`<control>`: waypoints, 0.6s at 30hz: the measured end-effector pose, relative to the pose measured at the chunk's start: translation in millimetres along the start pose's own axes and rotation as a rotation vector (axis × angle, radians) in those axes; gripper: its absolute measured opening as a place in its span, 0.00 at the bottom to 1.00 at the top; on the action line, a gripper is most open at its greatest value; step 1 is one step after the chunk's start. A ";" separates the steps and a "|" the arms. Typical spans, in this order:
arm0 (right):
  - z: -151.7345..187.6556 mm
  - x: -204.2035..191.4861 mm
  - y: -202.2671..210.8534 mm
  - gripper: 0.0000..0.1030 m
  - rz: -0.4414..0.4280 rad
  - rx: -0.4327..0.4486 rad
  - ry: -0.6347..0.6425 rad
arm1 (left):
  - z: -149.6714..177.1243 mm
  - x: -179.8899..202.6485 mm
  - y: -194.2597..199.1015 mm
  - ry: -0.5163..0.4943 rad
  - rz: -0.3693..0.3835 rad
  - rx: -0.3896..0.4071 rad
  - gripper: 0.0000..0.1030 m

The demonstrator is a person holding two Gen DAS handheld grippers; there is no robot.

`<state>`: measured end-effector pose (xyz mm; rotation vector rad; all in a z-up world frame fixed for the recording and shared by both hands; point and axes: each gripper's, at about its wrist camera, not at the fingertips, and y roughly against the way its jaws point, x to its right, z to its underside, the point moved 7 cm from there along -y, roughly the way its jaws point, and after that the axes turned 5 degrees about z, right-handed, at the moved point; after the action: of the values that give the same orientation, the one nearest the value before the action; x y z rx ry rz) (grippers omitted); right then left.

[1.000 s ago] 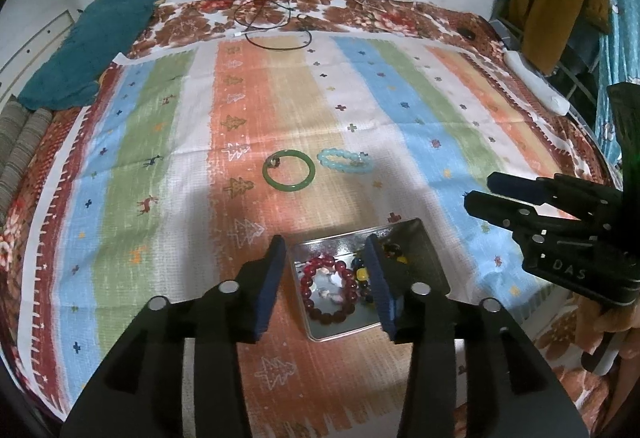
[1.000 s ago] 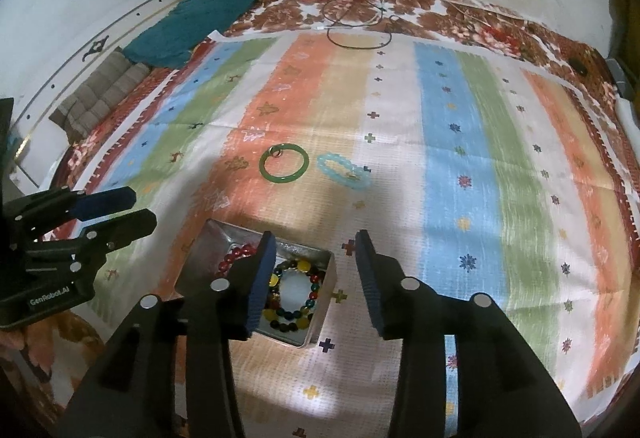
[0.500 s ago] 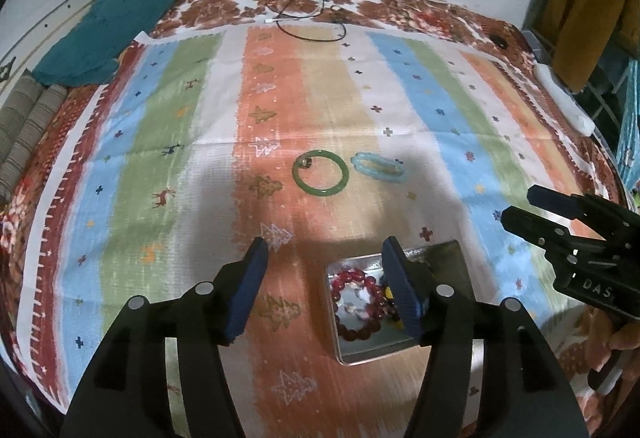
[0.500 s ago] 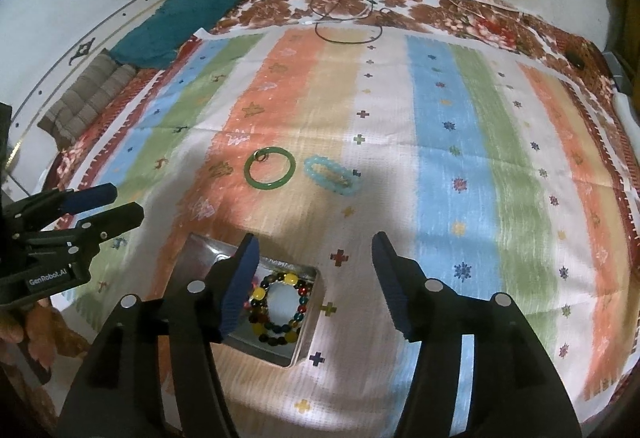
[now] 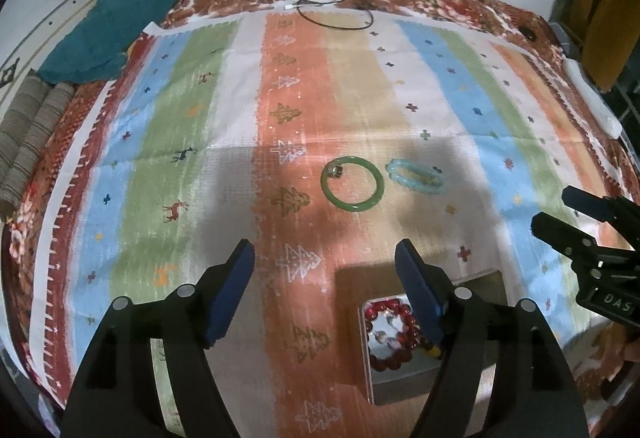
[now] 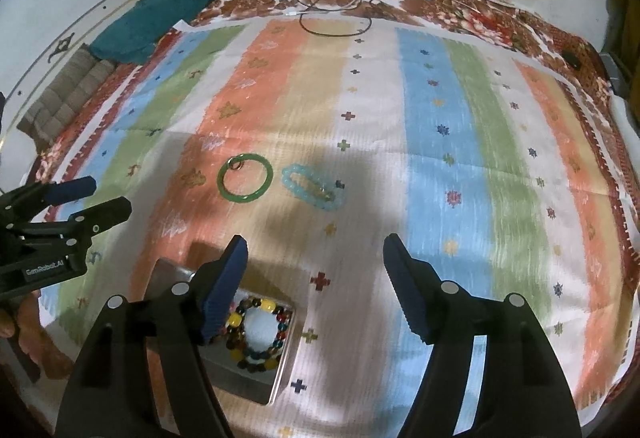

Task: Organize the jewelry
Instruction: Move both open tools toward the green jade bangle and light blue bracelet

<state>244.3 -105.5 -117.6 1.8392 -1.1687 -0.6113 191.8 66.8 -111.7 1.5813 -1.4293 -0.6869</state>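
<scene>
Striped cloth covers the bed you are working over, with a teal towel and a loop of black cable at its far edge. Your metal tin sits close in front of you and already holds a red bead bracelet and a multicoloured bead bracelet. Two pieces lie loose on the cloth beyond it: the green bangle and, just beside it to its right, the pale blue bead bracelet. Both of your tongs are spread wide and carry nothing: the left tongs and the right tongs. From the left tongs the bangle lies straight ahead and slightly right of the gap, flat on the cloth, a round ring with no long axis to line up on. The blue bracelet is squashed into an oval whose long axis runs left to right, tilting a little toward you at its right end; from the right tongs it lies almost dead ahead. So your left hand looks better placed for the bangle and your right for the blue bracelet, with neither clearly nearer. Either way you would reach forward over the tin, so mind its far rim.
</scene>
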 end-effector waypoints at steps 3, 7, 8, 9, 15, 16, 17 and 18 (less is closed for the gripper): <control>-5.5 1.3 -1.6 0.70 0.008 0.012 -0.006 | -4.3 -2.9 -7.8 0.011 -0.003 -0.014 0.70; -12.8 2.4 -7.2 0.71 0.009 0.011 -0.010 | -8.9 -6.0 -22.0 0.011 -0.021 -0.040 0.70; -13.6 2.2 -9.2 0.71 0.011 0.008 -0.009 | -9.5 -6.5 -24.3 0.009 -0.023 -0.045 0.70; -14.8 2.5 -11.9 0.71 0.013 0.003 -0.007 | -10.0 -6.7 -27.4 0.008 -0.026 -0.051 0.70; -21.1 4.8 -23.6 0.71 0.016 -0.014 -0.012 | -14.4 -9.0 -45.4 0.009 -0.030 -0.085 0.70; -21.7 5.2 -26.6 0.71 0.018 -0.020 -0.012 | -15.2 -9.3 -48.4 0.007 -0.031 -0.090 0.70; -22.0 4.4 -28.4 0.71 0.018 -0.024 -0.011 | -16.0 -9.9 -51.2 0.005 -0.033 -0.095 0.70; -23.1 3.8 -31.6 0.71 0.017 -0.030 -0.008 | -16.5 -10.0 -52.7 0.004 -0.035 -0.097 0.70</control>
<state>278.6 -93.3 -132.4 1.8021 -1.1732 -0.6240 229.8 78.2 -151.4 1.5342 -1.3481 -0.7621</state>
